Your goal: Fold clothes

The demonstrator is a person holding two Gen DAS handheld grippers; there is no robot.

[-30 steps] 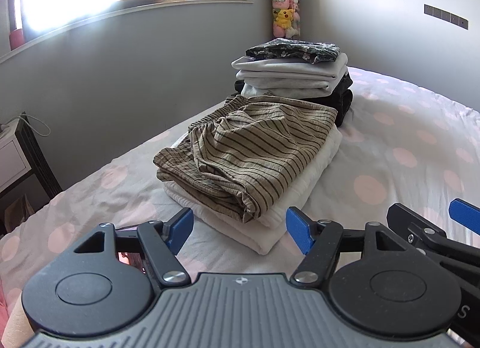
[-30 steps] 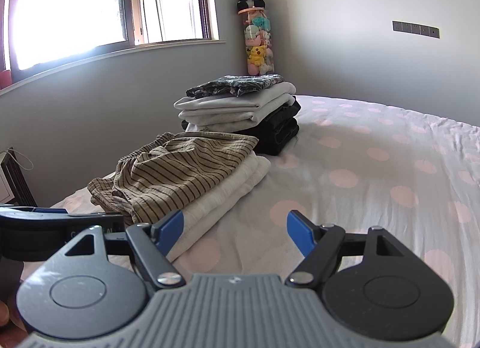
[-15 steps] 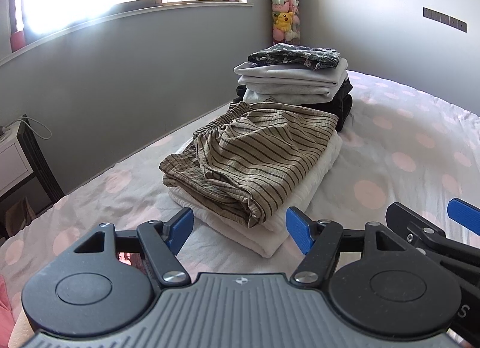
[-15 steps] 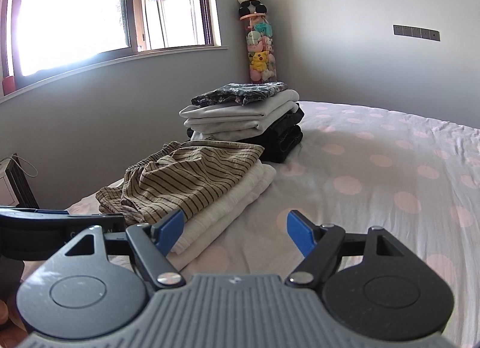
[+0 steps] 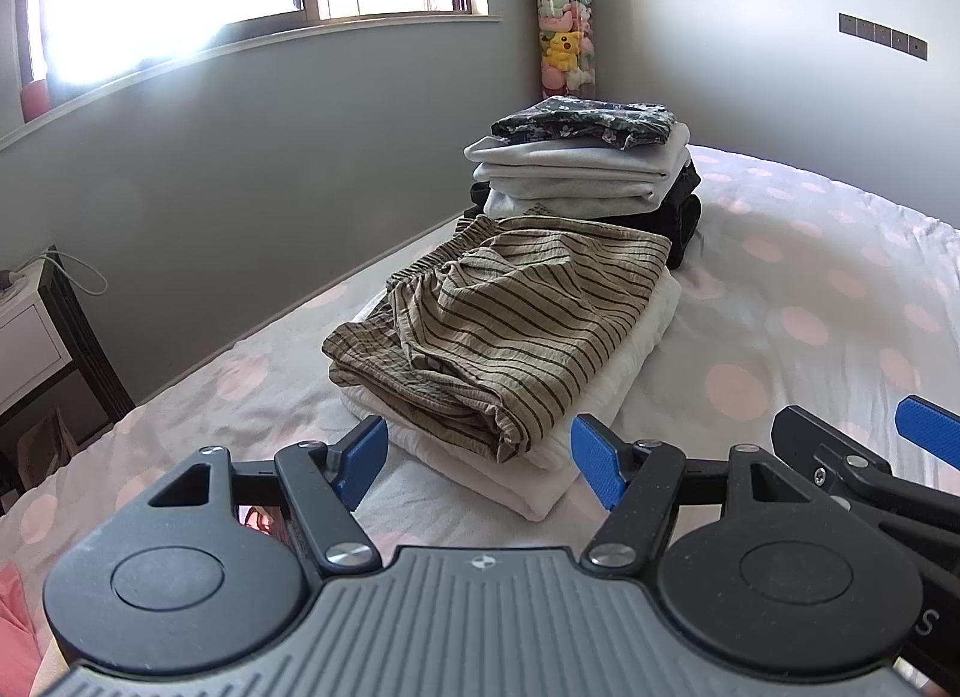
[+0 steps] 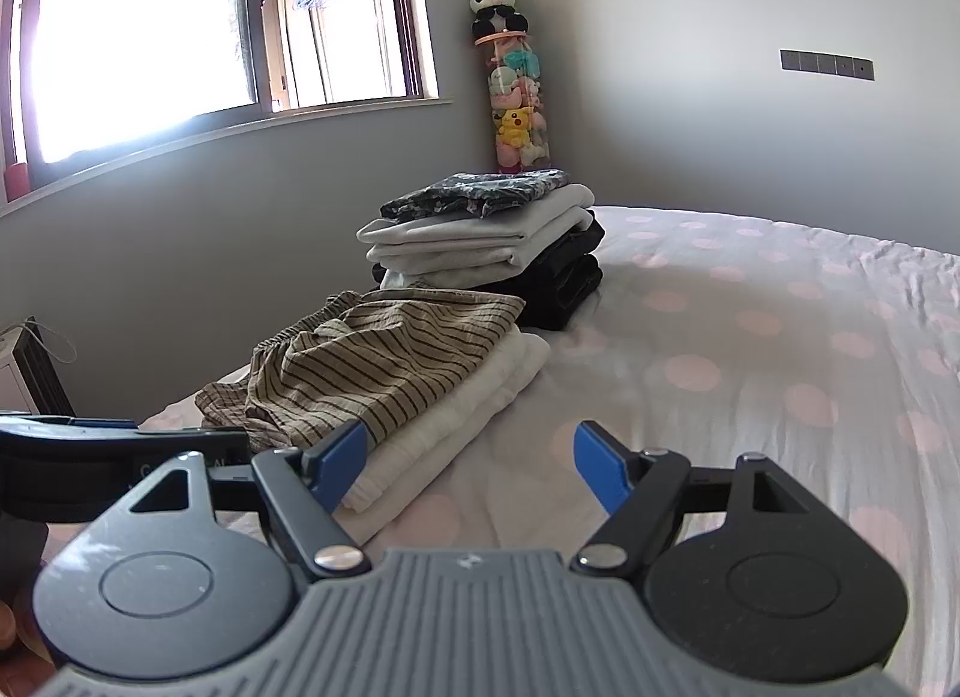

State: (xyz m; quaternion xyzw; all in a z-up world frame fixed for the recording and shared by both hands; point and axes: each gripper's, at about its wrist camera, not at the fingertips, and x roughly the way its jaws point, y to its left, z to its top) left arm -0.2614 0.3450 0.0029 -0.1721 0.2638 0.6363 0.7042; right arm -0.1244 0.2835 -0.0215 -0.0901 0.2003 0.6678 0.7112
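Two folded stacks on the dotted bed (image 6: 750, 373)
Left gripper (image 5: 480, 457) and right gripper (image 6: 471, 460) hover spread wide, empty; striped shorts (image 5: 504, 319) top the near white pile, just before the taller stack (image 5: 582, 168)

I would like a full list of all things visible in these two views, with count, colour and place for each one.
striped shorts: one, tan with dark stripes, on top of the near pile
white folded cloth: one, white, under the shorts
far pile: one, patterned dark, grey and black layers, behind the near pile
bed sheet: one, pale with pink dots
toy tube: one, clear, in the corner
window: one, bright, on the left wall
left gripper: open, empty
right gripper: open, empty
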